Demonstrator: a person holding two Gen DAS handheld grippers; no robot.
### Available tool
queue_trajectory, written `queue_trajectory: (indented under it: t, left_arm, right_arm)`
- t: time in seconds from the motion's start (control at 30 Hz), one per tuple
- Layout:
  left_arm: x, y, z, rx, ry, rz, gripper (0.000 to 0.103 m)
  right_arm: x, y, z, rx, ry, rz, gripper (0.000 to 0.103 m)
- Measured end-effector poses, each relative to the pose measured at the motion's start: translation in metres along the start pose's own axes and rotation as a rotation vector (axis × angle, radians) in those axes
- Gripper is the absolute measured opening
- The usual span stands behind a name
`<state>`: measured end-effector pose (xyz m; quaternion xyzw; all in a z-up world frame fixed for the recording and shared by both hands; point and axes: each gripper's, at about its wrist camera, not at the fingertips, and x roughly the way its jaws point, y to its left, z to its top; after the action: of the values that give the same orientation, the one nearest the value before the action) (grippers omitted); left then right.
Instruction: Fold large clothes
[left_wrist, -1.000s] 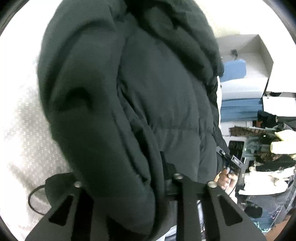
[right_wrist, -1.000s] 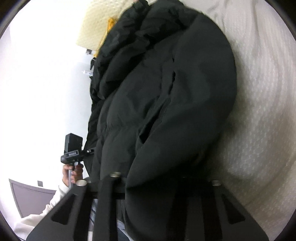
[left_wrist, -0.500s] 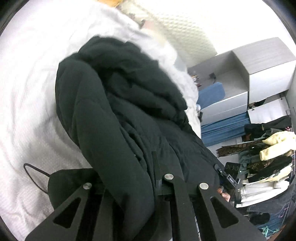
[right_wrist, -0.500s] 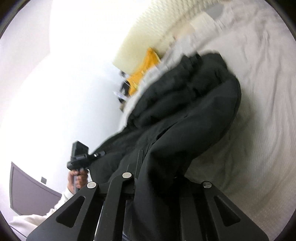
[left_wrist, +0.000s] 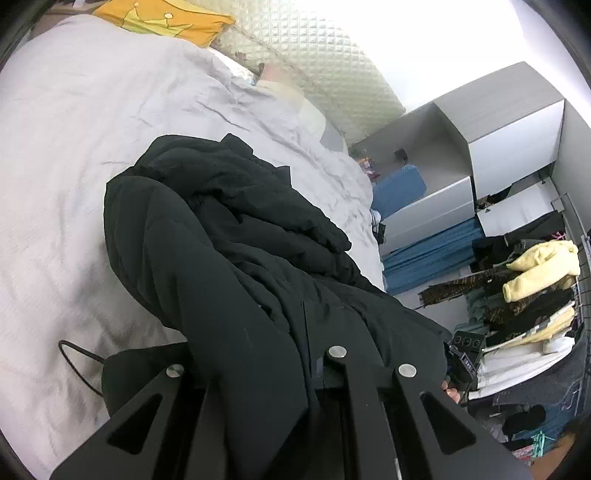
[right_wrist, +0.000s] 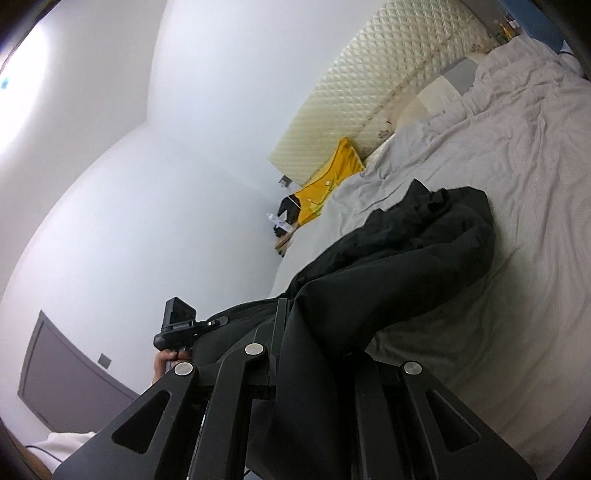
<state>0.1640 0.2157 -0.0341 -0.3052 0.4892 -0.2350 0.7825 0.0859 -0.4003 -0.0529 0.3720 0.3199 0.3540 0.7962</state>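
A bulky black padded jacket (left_wrist: 221, 258) lies bunched on the grey bed cover (left_wrist: 74, 129), its crumpled far end toward the quilted headboard (left_wrist: 325, 66), its near end raised off the cover.

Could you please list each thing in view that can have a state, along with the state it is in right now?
black jacket: bunched, far end on the bed, near end lifted by both tools.
left tool: shut on the jacket.
right tool: shut on the jacket.
grey bedsheet: spread out, wrinkled.
yellow pillow: lying at the headboard.
clothes on the rack: hanging.
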Motion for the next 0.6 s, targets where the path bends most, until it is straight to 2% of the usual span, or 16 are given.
queue_trajectory:
  t: [0.17,0.33,0.47,0.6]
  left_arm:
    - [-0.02,-0.014,-0.034,0.011,0.028,0.019,0.007]
    - [-0.024,-0.012,-0.058,-0.011,0.058,0.024,0.008]
    - [-0.015,-0.001,-0.054,-0.054,0.075,0.05,0.008]
    - [0.0,0.01,-0.028,-0.113,0.098,0.073,0.009]
  right_arm:
    - [-0.01,0.019,-0.022,0.015,-0.011,0.0,0.007]
    - [-0.025,0.029,-0.039,0.034,-0.016,-0.019,0.007]
    - [-0.017,0.023,-0.031,0.057,-0.018,-0.028,0.007]
    - [-0.005,0.021,-0.015,0.063,-0.024,-0.038,0.007]
